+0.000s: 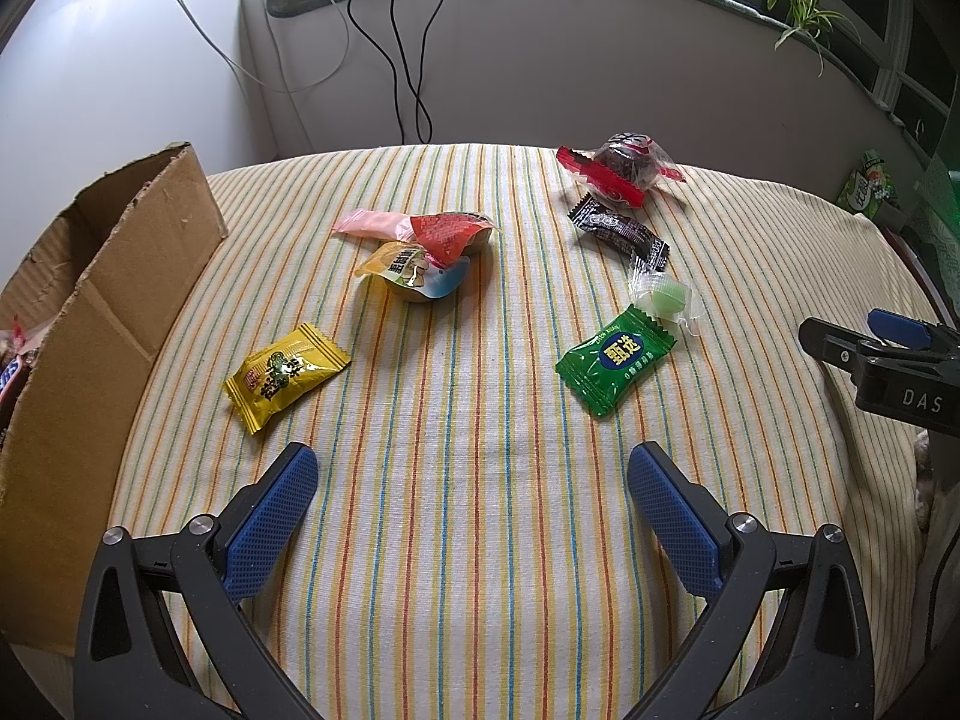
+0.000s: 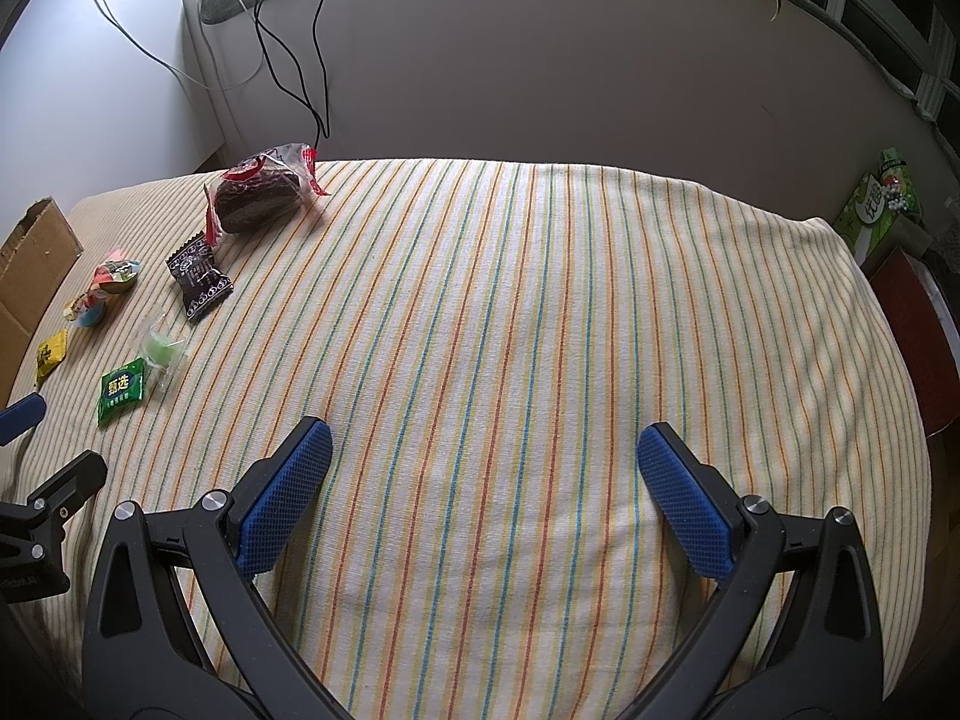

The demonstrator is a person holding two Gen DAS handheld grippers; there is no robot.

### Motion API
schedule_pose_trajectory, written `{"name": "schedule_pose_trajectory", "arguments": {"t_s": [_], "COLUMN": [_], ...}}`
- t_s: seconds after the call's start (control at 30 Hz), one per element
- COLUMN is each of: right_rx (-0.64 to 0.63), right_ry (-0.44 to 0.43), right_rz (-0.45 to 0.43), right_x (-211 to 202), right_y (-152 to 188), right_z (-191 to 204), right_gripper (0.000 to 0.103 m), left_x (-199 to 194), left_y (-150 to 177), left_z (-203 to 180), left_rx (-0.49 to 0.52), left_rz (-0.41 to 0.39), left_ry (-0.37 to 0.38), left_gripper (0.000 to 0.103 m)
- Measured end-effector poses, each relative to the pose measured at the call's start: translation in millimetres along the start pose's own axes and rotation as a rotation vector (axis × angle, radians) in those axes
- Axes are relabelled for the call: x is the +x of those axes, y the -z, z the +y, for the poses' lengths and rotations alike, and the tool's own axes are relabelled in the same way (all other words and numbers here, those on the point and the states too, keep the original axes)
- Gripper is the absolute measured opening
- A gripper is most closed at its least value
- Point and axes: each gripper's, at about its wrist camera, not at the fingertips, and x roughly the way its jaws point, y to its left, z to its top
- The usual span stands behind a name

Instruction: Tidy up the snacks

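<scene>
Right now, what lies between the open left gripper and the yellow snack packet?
Only bare striped tablecloth separates the left gripper from the yellow snack packet, seen in the left wrist view.

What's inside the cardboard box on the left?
The cardboard box shows only slivers of wrappers at its left edge; its flap and wall hide the rest.

The left gripper (image 1: 471, 471) hovers over the striped tablecloth (image 1: 456, 420), its blue pads (image 1: 273, 525) spread wide with nothing between them. Ahead lie scattered snacks — a yellow packet (image 1: 287, 377) near the cardboard box (image 1: 90, 324), a green packet (image 1: 615, 363) touching a clear-wrapped green candy (image 1: 665, 295), and a dark wrapper (image 1: 621, 231) beyond. The right gripper (image 1: 840, 333) juts in at the right edge — whether its fingers are parted cannot be told.
</scene>
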Motion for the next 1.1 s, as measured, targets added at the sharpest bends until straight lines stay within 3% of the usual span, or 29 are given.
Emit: {"name": "schedule_pose_trajectory", "arguments": {"t_s": [0.37,0.63,0.93,1.1], "right_rx": [0.011,-0.002,-0.016,-0.026], "right_ry": [0.004,-0.020,0.000,0.054], "right_rz": [0.115,0.085,0.097,0.040], "right_x": [3,-1,2,-16], "right_y": [-13,-9,-7,-2], "right_z": [-2,-5,1,12], "right_gripper": [0.103,0.103,0.103,0.103], "left_x": [3,9,12,-5], "left_y": [-5,-18,-26,-21], "left_z": [1,3,0,4], "left_rx": [0.000,0.024,0.009,0.008], "left_rz": [0.014,0.105,0.085,0.030], "left_ry": [0.002,0.040,0.011,-0.023], "left_gripper": [0.103,0.103,0.103,0.103]}}
